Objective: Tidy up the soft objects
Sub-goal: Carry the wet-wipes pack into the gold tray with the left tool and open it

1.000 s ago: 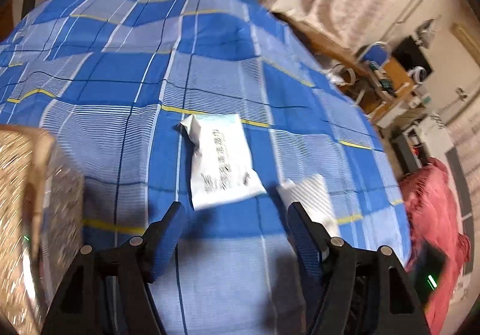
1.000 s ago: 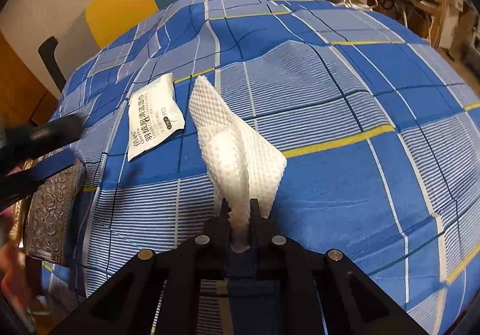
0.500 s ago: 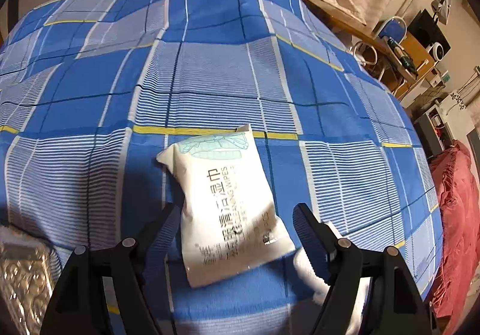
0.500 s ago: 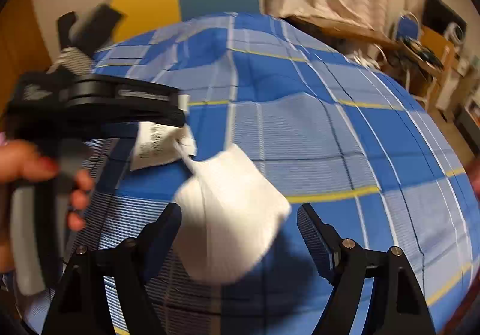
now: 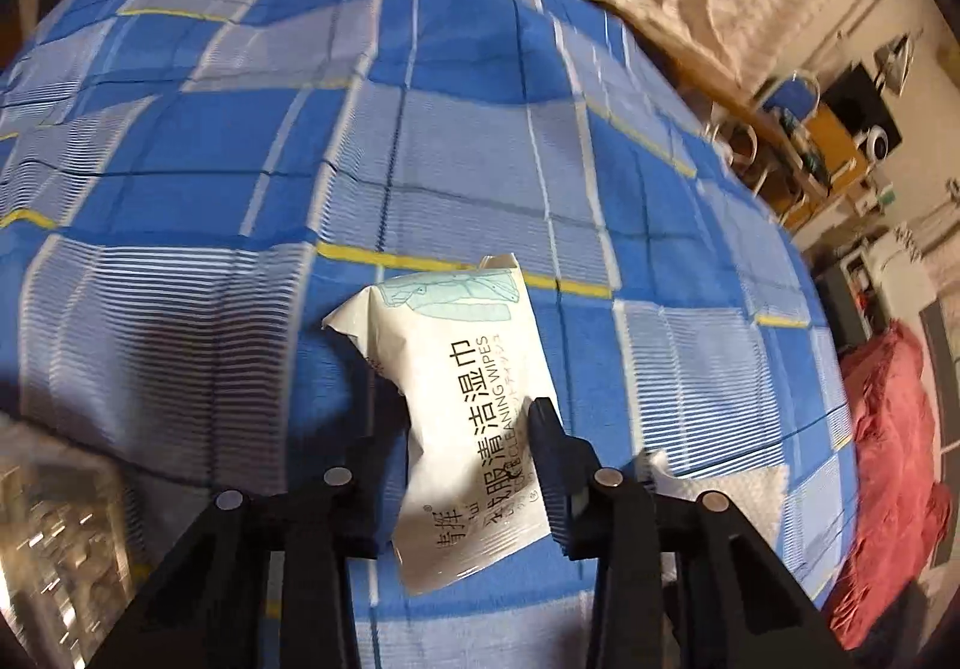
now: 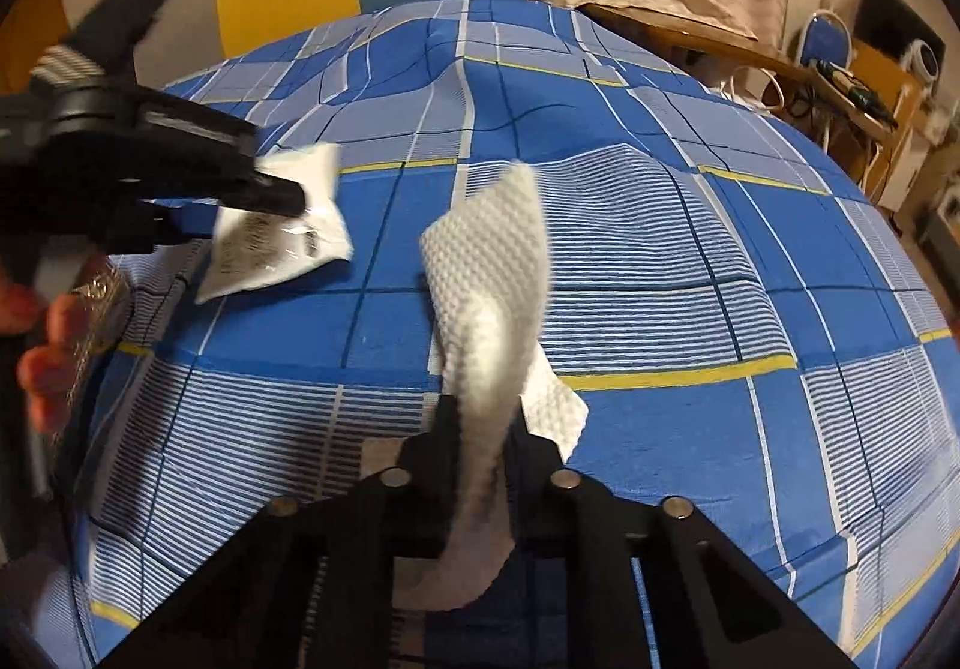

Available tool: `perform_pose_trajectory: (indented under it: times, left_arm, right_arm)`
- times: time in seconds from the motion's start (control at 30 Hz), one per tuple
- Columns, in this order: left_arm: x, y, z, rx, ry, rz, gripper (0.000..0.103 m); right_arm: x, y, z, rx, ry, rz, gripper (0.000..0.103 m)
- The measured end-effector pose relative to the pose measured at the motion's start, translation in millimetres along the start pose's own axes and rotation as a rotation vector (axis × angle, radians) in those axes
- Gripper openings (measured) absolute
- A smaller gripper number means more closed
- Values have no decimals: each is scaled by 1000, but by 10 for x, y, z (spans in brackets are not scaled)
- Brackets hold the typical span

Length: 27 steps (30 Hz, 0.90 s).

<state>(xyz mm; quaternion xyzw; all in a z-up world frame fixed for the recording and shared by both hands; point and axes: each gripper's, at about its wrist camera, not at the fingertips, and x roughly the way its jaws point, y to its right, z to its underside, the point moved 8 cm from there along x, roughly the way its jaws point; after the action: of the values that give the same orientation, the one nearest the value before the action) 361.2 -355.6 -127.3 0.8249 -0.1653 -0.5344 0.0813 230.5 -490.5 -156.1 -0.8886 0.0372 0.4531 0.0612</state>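
The wipes pack [image 5: 474,417] is clamped by the left gripper [image 5: 468,423], whose fingers have just been closing across its short width, long axis running away along them. The cloth [image 6: 492,297] is pinched in the right gripper [image 6: 483,417], over the bed [image 6: 720,189].

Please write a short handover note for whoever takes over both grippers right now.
Left gripper: jaws just closed onto the wipes pack, which still lies on the checked sheet.
Right gripper: just re-closed, pinching the white cloth bunched between its jaws, its far end raised.
Done: both soft items gripped.
Left: lift and stow them; a patterned container sits at the left edge, possibly the destination.
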Motion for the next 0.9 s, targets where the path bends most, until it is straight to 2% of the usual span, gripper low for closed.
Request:
perform_pose_trajectory:
  times: [0.1, 0.3, 0.53, 0.77, 0.9]
  left_arm:
    - [-272, 24, -10, -7, 54, 32, 33]
    - [-1009, 124, 79, -18, 158, 158, 31]
    - [-1799, -74, 297, -20, 240, 242, 30]
    - [-2513, -633, 500, -54, 352, 234, 30]
    - [-2918, -1212, 684, -93, 426, 162, 30]
  right_arm:
    - [-29, 4, -6, 19, 3, -8, 7]
    - [-99, -6, -31, 73, 24, -41, 6]
    - [-175, 11, -35, 165, 23, -117, 6]
    - [-307, -70, -64, 171, 50, -150, 6]
    - [-365, -109, -59, 186, 58, -172, 6]
